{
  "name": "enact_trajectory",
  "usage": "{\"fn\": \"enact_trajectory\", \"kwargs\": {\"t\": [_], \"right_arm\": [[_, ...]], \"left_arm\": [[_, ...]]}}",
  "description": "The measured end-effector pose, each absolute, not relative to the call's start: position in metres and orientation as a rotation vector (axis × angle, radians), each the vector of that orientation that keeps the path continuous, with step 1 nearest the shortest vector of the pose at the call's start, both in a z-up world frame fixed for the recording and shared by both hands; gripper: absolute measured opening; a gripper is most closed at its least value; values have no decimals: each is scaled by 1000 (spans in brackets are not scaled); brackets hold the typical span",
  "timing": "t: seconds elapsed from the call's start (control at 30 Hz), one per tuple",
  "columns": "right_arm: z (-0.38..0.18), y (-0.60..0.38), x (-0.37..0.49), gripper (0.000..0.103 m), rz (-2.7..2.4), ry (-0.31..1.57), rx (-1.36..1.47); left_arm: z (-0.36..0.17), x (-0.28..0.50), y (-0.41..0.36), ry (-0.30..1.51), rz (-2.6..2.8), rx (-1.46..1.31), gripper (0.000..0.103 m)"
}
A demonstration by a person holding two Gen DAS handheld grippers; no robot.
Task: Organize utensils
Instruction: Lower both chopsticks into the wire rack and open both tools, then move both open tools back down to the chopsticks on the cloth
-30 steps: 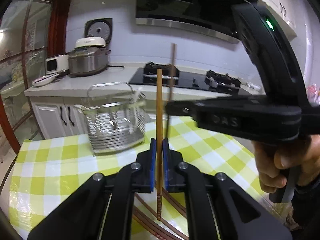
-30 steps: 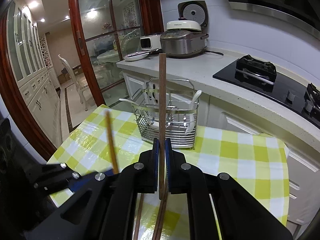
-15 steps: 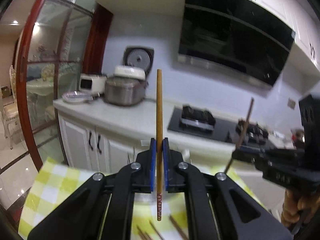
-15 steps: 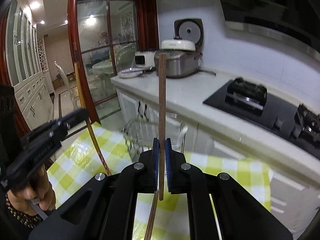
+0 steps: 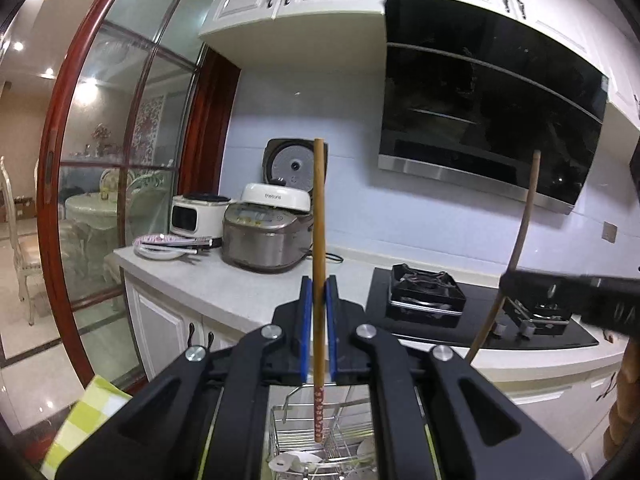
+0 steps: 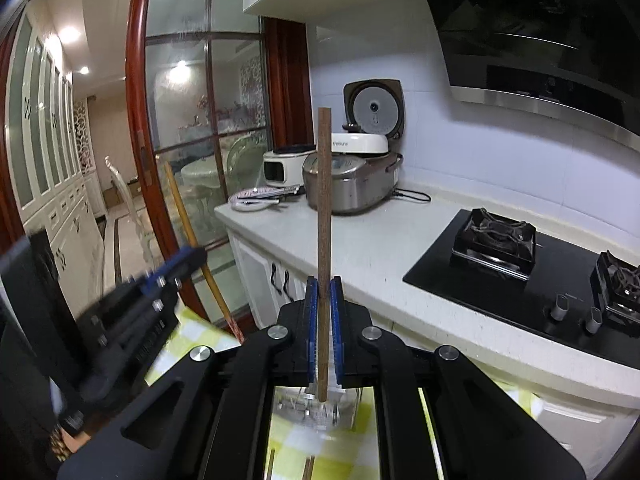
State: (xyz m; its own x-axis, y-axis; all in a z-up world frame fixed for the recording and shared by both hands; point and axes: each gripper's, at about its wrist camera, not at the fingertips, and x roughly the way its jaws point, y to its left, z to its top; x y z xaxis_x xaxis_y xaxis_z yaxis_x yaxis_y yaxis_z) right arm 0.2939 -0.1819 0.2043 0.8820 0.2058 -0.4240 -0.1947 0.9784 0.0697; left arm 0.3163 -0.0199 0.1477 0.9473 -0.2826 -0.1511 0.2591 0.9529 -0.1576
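Chopsticks: left fingers [image 5: 308,332] pinch smooth bamboo [image 5: 319,264]; right fingers [image 6: 335,320] pinch dark wood [image 6: 324,240].

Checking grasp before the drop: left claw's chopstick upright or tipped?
Upright. The light chopstick stands vertical between the left claw's blue pads, above the wire basket.

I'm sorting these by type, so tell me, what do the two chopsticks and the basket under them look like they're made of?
Light chopstick: likely bamboo or pale wood, smooth, with a red-patterned tip. Dark chopstick: apparently darker brown wood, matte and grainy, square-cut. Basket: shiny thin metal wire, probably stainless or chromed steel.
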Motion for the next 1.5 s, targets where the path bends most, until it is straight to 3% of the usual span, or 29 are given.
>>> {"fn": "enact_trajectory", "kwargs": {"t": [0.5, 0.6, 0.7, 0.73, 0.8, 0.87, 0.9, 1.17, 1.33, 1.5], "right_arm": [[113, -180, 340, 8, 187, 520, 49], [97, -181, 340, 9, 177, 540, 50], [86, -184, 337, 10, 169, 556, 56], [84, -186, 335, 12, 168, 560, 61], [81, -192, 329, 27, 157, 562, 79], [82, -199, 316, 65, 142, 531, 91], [83, -201, 310, 70, 133, 514, 89], [65, -224, 256, 78, 82, 503, 114], [15, -230, 229, 78, 60, 612, 130], [-38, -228, 208, 78, 20, 715, 130]], "left_arm": [[70, 345, -22, 252, -259, -189, 7], [61, 344, -20, 275, -263, -187, 14], [58, 340, -17, 286, -256, -184, 29], [58, 337, -16, 289, -256, -189, 31], [61, 331, -11, 288, -252, -197, 35], [65, 325, -6, 280, -246, -212, 42], [67, 318, -2, 272, -241, -219, 46], [75, 263, 20, 241, -187, -241, 69], [60, 221, 39, 301, -160, -282, 70], [13, 205, 39, 530, -155, -293, 67]]}}
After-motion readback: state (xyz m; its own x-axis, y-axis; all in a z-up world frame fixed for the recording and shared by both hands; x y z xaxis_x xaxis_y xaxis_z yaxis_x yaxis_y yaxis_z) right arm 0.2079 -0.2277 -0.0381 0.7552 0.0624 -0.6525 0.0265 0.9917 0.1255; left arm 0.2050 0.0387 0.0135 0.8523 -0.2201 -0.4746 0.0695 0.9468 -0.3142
